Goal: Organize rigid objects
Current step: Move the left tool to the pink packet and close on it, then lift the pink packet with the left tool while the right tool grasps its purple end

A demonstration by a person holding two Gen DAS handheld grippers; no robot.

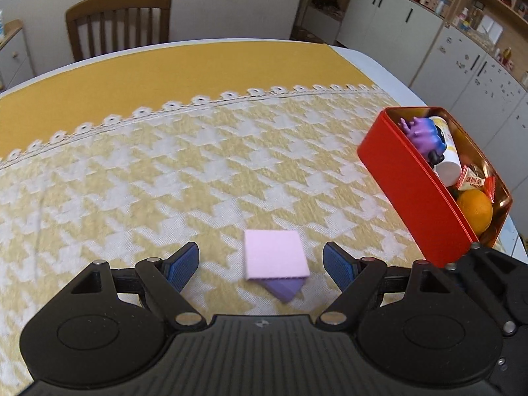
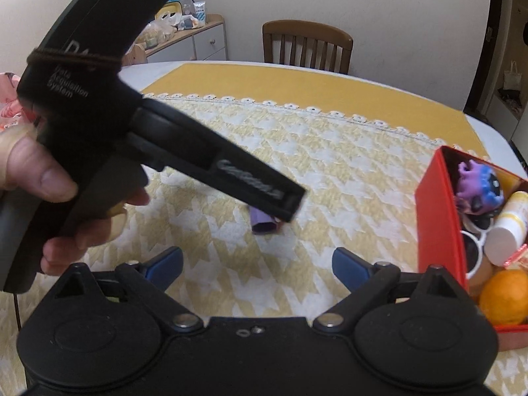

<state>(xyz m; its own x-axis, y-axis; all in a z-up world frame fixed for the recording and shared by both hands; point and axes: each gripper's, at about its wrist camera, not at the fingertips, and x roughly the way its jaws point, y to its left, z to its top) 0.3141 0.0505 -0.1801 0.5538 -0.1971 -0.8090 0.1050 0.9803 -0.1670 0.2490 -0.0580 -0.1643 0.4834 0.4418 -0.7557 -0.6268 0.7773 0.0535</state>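
Lying on the tablecloth (image 1: 165,171), the pink pad (image 1: 275,254) (purple beneath) sits between the left hand-held gripper (image 1: 260,265)'s wide-open jaws, untouched.

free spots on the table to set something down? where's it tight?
Bare cloth between the lace trim and the pink pad, and all of the patterned cloth left of the pad. The plain yellow strip toward the chair is free too. Crowded: the red tin, nearly full, at the right edge.
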